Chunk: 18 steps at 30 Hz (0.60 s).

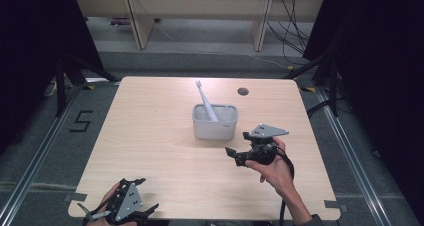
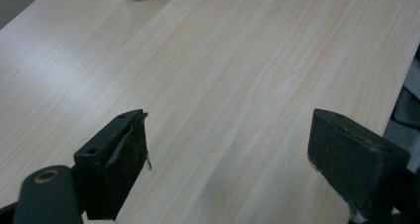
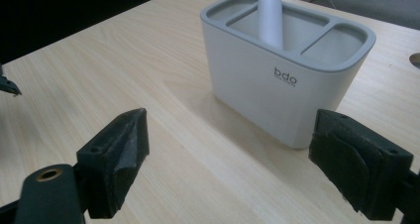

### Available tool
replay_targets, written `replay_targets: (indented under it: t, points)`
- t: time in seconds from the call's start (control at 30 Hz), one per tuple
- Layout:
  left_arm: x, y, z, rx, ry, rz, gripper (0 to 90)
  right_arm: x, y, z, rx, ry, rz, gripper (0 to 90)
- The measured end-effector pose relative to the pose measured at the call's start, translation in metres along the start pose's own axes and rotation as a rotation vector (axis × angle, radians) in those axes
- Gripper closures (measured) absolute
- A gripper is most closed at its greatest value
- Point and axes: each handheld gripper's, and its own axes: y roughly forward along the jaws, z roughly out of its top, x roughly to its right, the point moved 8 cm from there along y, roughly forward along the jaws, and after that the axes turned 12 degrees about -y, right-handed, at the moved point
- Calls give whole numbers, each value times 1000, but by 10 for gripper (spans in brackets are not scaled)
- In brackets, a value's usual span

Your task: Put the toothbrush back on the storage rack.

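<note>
Toothbrush [image 1: 205,101] stands tilted in holder [image 1: 215,128]; right gripper [image 1: 241,147] (jaws wide, empty) just beside holder, left gripper [image 1: 142,196] wide, well apart; holder could be tipped if brush is snagged.

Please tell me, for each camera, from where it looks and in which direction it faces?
High view: above the person's side, facing forward and down on the table; both hands, left claw, right claw.
Left gripper view: on the left claw, over bare tabletop.
Right gripper view: on the right claw, facing the holder with toothbrush, shared with the high view.
</note>
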Motion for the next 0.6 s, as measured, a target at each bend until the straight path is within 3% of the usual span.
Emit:
replay_targets:
  t: [0.1, 0.2, 0.27, 0.3, 0.37, 0.47, 0.57, 0.6]
  points:
    - [0, 2, -1, -11, 11, -1, 151, -5, 0, -6, -6, 31, 17, 161]
    - [1, 2, -2, -7, 8, -1, 150, -4, 0, -9, 6, 6, 16, 161]
    - [0, 2, -2, -16, 19, -4, 150, -8, 1, -12, 0, 34, 24, 160]
    - [1, 2, -2, -5, 0, -6, 150, -6, 1, -13, -2, 3, 19, 160]
    - [2, 2, -1, 2, -12, -11, 150, -10, 1, -16, -2, 14, 31, 161]
    - [-1, 0, -3, -28, 26, -7, 150, -12, 0, -21, -25, 21, 20, 162]
    - [0, 1, -1, -3, -1, -8, 150, -13, 4, -25, -24, 15, 18, 162]
    - [0, 1, -1, -3, -1, -8, 150, -14, 5, -26, -20, 0, 40, 163]
